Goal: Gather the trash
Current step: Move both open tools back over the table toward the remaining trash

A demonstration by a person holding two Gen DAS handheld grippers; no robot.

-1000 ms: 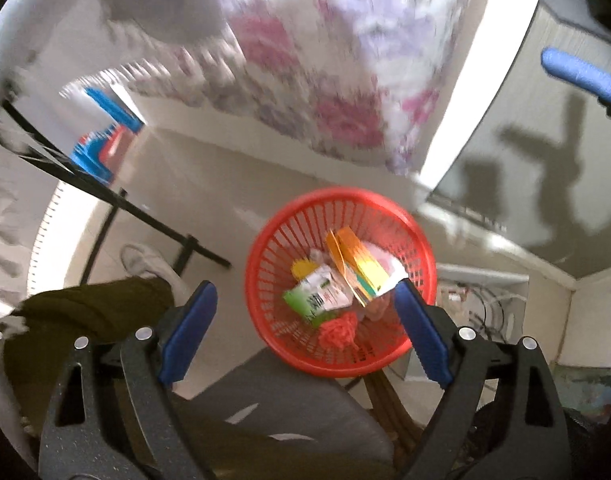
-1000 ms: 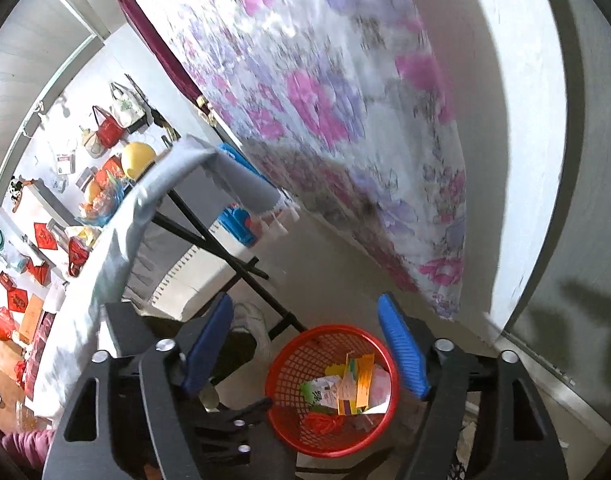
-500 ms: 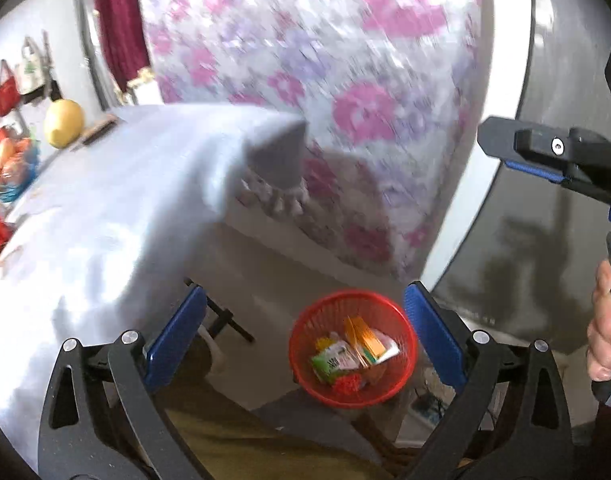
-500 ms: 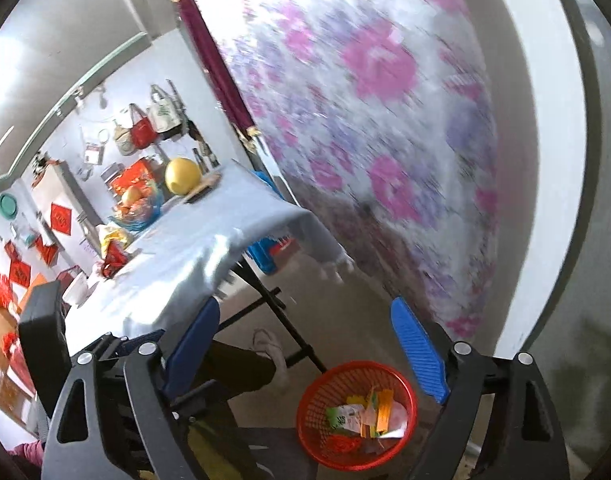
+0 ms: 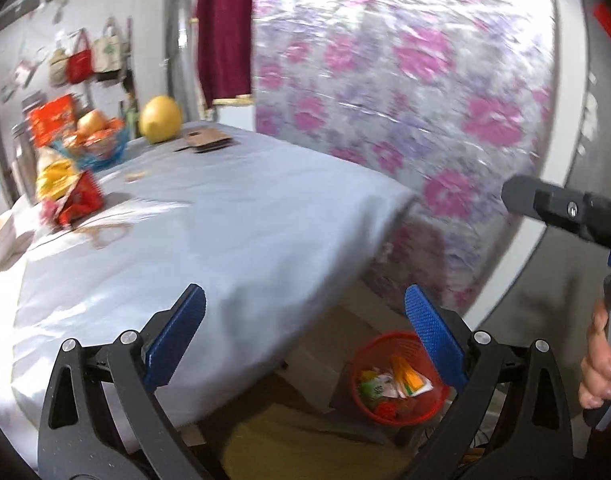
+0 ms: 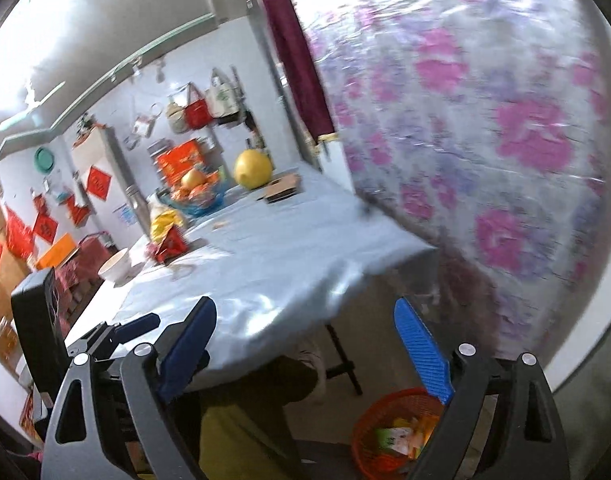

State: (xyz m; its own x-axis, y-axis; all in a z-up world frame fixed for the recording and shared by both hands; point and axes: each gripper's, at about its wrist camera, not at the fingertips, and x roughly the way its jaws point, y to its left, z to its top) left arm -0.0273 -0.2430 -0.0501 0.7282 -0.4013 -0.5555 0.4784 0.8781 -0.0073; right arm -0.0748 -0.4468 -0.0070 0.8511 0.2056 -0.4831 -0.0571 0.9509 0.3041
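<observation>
Both views have swung up from the red basket (image 5: 397,384), wrapper-filled at five o'clock, toward the bench (image 5: 209,220); both grippers' fingers (image 5: 433,336) gape empty.

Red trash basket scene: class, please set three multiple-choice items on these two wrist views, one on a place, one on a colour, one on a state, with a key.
1. Where does the red basket stand?
A. on the floor beside the table
B. on the tablecloth
C. on the wall hooks

2. What colour is the large round fruit at the far end of the table?
A. purple
B. yellow
C. blue

3. How is the left claw?
A. shut on a wrapper
B. shut on the basket rim
C. open and holding nothing

Key: 1 A, as the basket sits low on the floor past the table's edge, with wrappers inside. 2 B, as the fruit shows yellow in both views. 3 C, as the blue pads stand wide apart with nothing between them; the right claw is the same.
</observation>
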